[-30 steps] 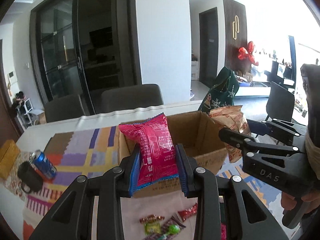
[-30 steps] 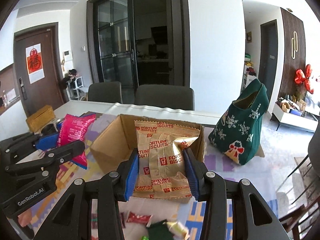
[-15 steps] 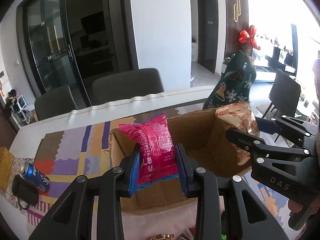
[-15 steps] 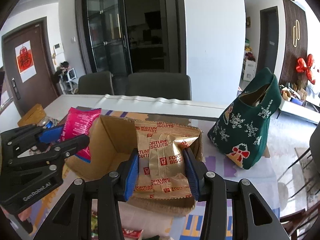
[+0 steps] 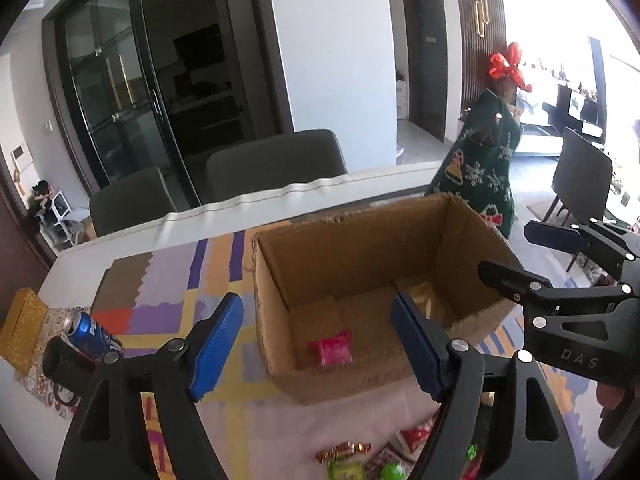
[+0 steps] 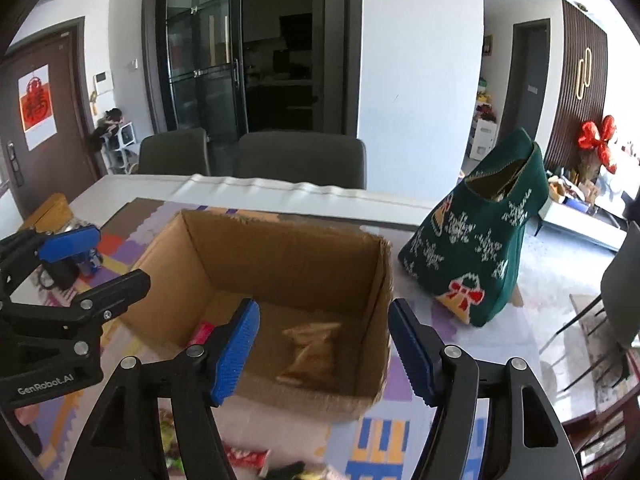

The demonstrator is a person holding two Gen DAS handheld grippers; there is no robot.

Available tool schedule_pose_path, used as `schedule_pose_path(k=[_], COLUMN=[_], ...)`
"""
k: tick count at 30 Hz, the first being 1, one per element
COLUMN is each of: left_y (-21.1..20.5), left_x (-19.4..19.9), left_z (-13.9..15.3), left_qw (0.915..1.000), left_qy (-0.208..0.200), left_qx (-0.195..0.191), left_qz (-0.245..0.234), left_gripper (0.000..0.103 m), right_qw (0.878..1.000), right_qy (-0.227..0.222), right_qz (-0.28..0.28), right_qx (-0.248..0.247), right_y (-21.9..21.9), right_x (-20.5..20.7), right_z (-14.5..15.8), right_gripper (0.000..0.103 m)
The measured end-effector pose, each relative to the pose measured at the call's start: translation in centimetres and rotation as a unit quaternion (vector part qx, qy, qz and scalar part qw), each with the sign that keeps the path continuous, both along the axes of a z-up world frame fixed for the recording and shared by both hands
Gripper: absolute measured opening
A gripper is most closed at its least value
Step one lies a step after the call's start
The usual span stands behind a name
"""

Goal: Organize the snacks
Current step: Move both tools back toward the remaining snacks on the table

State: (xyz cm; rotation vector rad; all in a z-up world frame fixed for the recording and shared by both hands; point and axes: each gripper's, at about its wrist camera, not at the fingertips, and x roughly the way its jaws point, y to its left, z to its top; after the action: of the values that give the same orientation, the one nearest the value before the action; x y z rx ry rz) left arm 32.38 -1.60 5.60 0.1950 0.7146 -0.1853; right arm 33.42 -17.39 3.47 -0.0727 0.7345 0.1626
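An open cardboard box point(image 5: 344, 248) stands on the table; it also shows in the right wrist view point(image 6: 280, 240). A pink snack packet point(image 5: 331, 349) lies on the box floor, and its edge shows in the right wrist view point(image 6: 203, 332). A tan Fortune Biscuits packet point(image 6: 310, 350) lies in the box; a bit of it shows in the left wrist view point(image 5: 420, 294). My left gripper point(image 5: 316, 344) is open and empty above the box's near left side. My right gripper point(image 6: 322, 348) is open and empty above the near right side.
Loose wrapped candies point(image 5: 352, 456) lie on the table in front of the box, also in the right wrist view point(image 6: 244, 458). A blue soda can point(image 5: 93, 334) and a dark mug point(image 5: 60, 364) sit at left. A green Christmas stocking bag point(image 6: 484, 240) stands right of the box. Chairs stand behind the table.
Both grippers opened over the box. The pink packet and the Fortune Biscuits packet dropped from the jaws onto the box floor.
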Motion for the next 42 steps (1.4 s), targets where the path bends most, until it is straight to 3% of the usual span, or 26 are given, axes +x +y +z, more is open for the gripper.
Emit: schedule_pose_path(k=[15, 23, 38, 42], left_y=[2.9, 2.7, 1.0, 0.3], left_x=[-5.2, -8.5, -13.6, -13.8], left_z=[-2.6, -4.8, -8.2, -9.3], left_qw=[0.999, 0.998, 0.9932, 0.9907], left_qy=[0.043, 0.054, 0.035, 0.051], left_qx=[0.014, 0.022, 0.041, 0.042], left_qz=[0.001, -0.025, -0.104, -0.119], left_gripper=[0.079, 0.079, 0.079, 0.079], right_qw=[0.996, 0.992, 0.992, 0.994], right_qy=[0.058, 0.077, 0.051, 0.044], right_qz=[0.062, 0.085, 0.079, 0.065], right_qx=[-0.038, -0.061, -0.08, -0.07], right_y=[3.1, 4.2, 4.1, 3.7], right_x=[-4.1, -7.2, -14.0, -15.3], right_z=[-1.7, -3.3, -6.3, -7.1], right_gripper=[0.067, 0.067, 0.067, 0.067])
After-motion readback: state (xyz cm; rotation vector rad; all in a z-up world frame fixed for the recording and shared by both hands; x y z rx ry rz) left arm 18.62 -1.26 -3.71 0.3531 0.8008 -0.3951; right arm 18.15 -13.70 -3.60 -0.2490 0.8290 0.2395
